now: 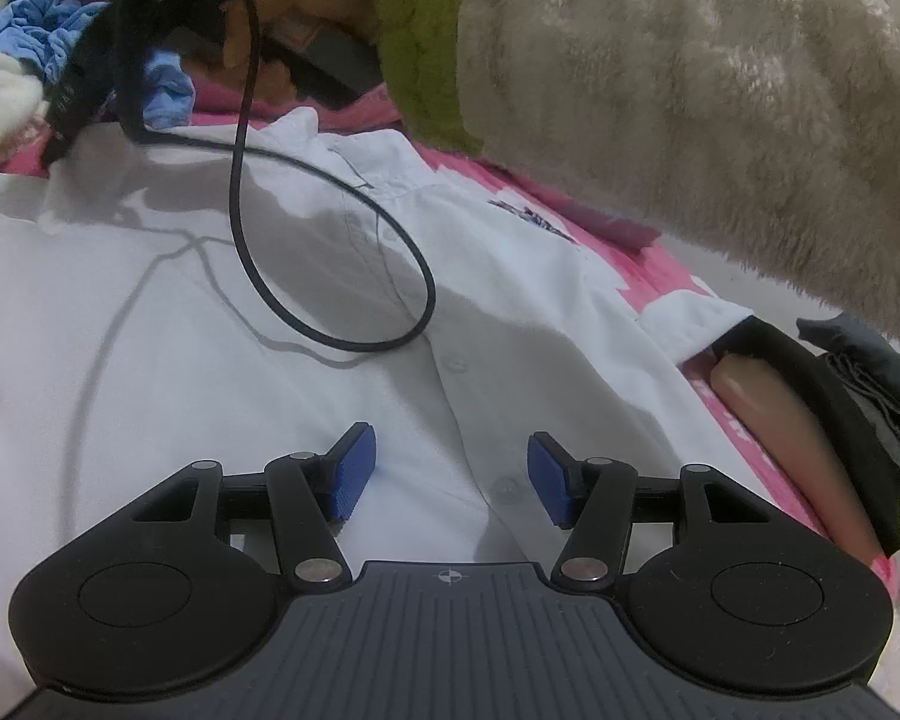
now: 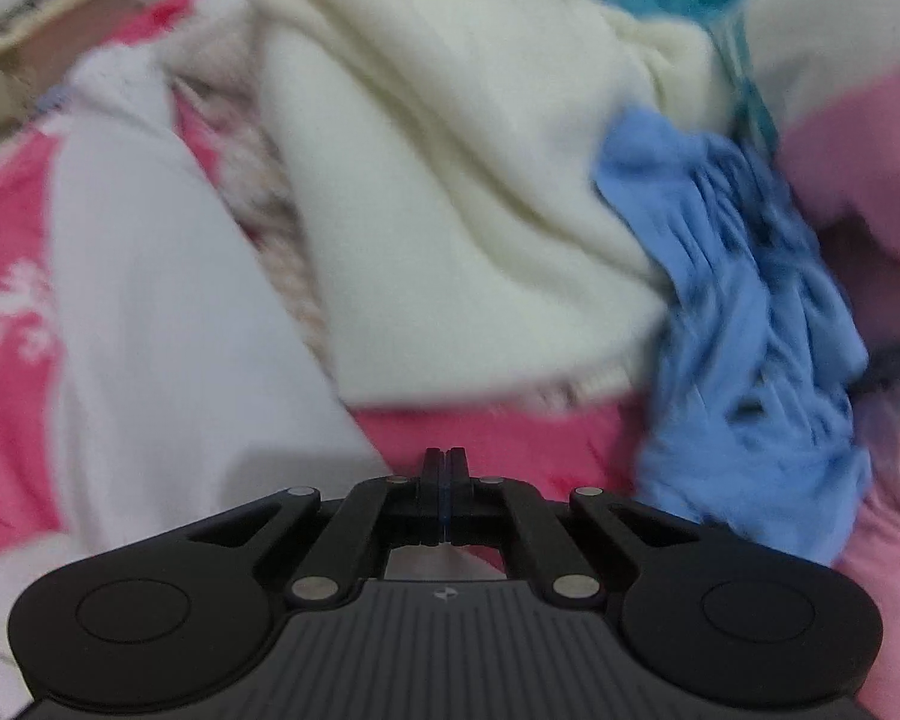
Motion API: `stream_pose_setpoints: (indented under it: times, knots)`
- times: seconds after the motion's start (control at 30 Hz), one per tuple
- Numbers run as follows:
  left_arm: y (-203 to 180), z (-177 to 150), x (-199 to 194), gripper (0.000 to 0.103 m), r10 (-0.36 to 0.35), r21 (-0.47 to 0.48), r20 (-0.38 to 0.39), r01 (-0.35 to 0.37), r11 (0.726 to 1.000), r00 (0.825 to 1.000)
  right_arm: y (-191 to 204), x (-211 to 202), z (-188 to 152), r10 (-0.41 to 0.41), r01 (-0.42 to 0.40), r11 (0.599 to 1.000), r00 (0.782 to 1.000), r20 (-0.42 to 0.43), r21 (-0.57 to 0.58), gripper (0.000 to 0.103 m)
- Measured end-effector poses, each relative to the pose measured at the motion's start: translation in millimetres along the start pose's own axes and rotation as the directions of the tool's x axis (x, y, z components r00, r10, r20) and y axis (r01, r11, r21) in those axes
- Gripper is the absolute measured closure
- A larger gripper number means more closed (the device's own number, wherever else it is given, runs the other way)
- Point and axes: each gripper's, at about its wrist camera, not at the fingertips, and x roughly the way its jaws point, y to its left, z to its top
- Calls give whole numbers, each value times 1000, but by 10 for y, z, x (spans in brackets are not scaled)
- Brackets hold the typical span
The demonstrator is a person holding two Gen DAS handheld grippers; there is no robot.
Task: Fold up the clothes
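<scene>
A white button shirt (image 1: 210, 330) lies spread, front up, on a pink bed cover (image 1: 630, 264). My left gripper (image 1: 450, 477) is open just above the shirt, its blue pads (image 1: 354, 474) on either side of the button strip with nothing pinched. A hand in a fluffy beige sleeve (image 1: 690, 90) holds my right gripper (image 1: 60, 138) at the shirt's far left edge. In the blurred right wrist view the right gripper (image 2: 445, 468) is shut, tips over the pink cover (image 2: 510, 450) beside the white shirt (image 2: 150, 300). No cloth shows between its pads.
A black cable (image 1: 330, 336) loops across the shirt's chest. Beyond the shirt are piled a cream fleece garment (image 2: 450, 180) and a crumpled blue garment (image 2: 750, 330). Dark clothing (image 1: 858, 408) sits at the bed's right edge.
</scene>
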Motion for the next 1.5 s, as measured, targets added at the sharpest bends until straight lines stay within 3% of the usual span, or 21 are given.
stream_pose_setpoints:
  times: [0.13,0.27,0.3,0.37,0.57,0.73,0.83,0.93,1.13,1.37,1.5]
  knots:
    - [4,0,-4,46,-1,1,-1,1,1000,1000,-221,-196,-59,-22,14,990,998,57,141,103]
    - [5,0,-7,46,1,3,-1,-1,1000,1000,-303,-491,6,109,-132,975,985,134,179,98]
    - [4,0,-7,46,1,3,-1,-1,1000,1000,-260,-506,51,143,-162,975,981,128,154,94]
    - [6,0,-9,46,0,3,-1,0,1000,1000,-82,-395,164,183,-190,978,979,85,91,67]
    - [5,-4,-6,46,-2,2,-1,2,1000,1000,266,-45,393,210,-211,976,978,-16,-46,66]
    - [7,-1,-9,46,-2,2,-1,2,1000,1000,234,72,332,226,-227,974,973,-58,-23,65]
    - [5,1,-7,46,-1,2,-1,1,1000,1000,363,79,271,257,-263,962,963,-83,-70,67]
    - [2,1,-8,46,0,4,0,0,1000,1000,398,-26,282,206,-208,974,978,-31,-92,103]
    - [-2,0,-16,46,1,6,0,-1,1000,1000,448,-316,309,169,-152,979,978,122,-134,103]
    - [0,3,-14,46,0,5,0,0,1000,1000,622,85,245,83,-64,979,992,92,-194,103]
    - [1,3,-15,46,-1,5,-1,1,1000,1000,482,114,258,124,-116,989,987,98,-90,102]
